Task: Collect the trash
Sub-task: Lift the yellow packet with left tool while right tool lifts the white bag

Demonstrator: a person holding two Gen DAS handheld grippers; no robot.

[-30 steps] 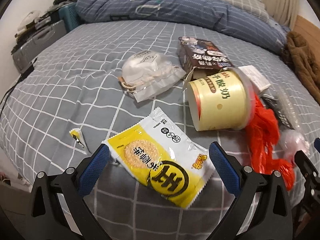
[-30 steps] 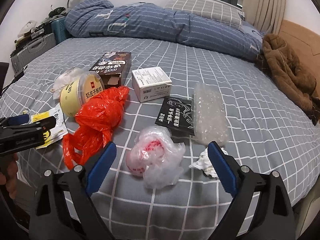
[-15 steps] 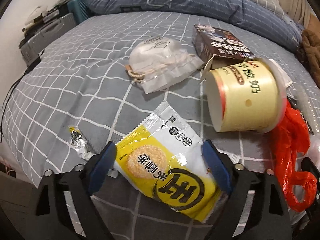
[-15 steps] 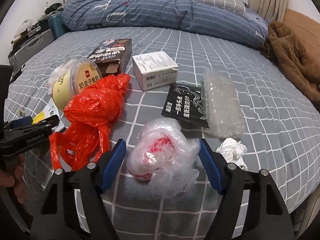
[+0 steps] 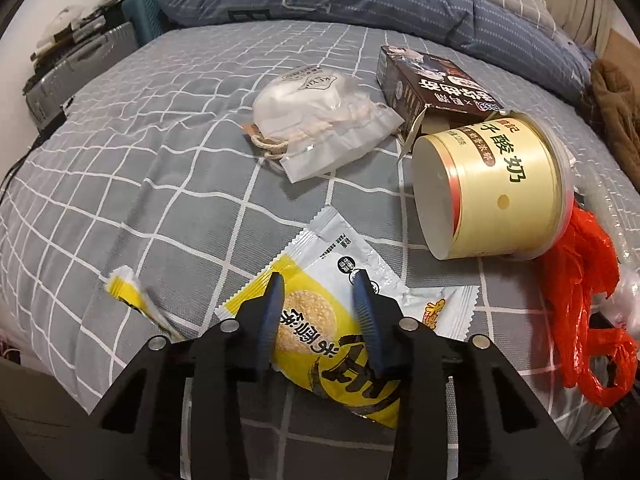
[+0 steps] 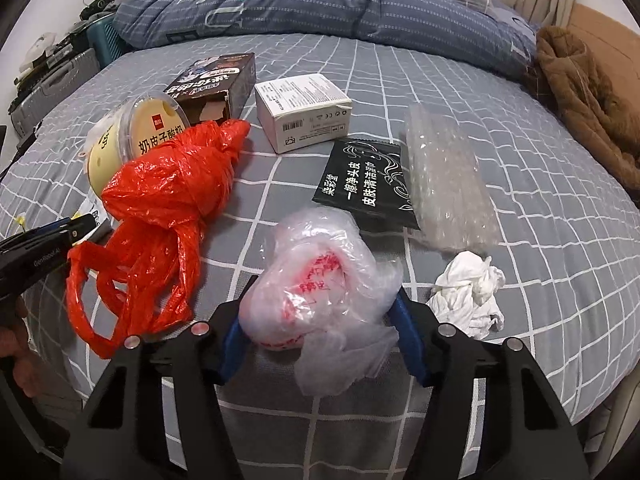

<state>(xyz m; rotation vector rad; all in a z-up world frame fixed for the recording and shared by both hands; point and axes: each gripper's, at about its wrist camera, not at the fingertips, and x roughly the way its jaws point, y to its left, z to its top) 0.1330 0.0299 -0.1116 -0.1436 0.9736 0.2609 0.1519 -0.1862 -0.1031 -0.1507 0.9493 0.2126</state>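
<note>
On the grey checked bed (image 5: pixel 160 184) lies a yellow and white snack wrapper (image 5: pixel 308 320). My left gripper (image 5: pixel 319 280) is closing on it, and its blue pads pinch the bunched wrapper from both sides. A crumpled clear plastic bag with red print (image 6: pixel 320 276) sits at the near edge in the right wrist view. My right gripper (image 6: pixel 320 316) is closing around it, both pads pressed into the bag's sides; the bag hides the fingertips. The left gripper (image 6: pixel 80 228) also shows at the left edge of that view.
A tipped yellow yogurt tub (image 5: pixel 496 196), a red plastic bag (image 6: pixel 168 200), a brown box (image 5: pixel 436 88), a clear pouch (image 5: pixel 316 108), a white box (image 6: pixel 304 108), a black sachet (image 6: pixel 364 184), bubble wrap (image 6: pixel 448 184), a tissue (image 6: pixel 468 292) and a torn yellow scrap (image 5: pixel 128 292) lie around. Quilt and coat at the back.
Both grippers sank toward the bed and narrowed their jaws. The left one went from wide open to pinching the snack wrapper; the right one closed in on the clear bag.
</note>
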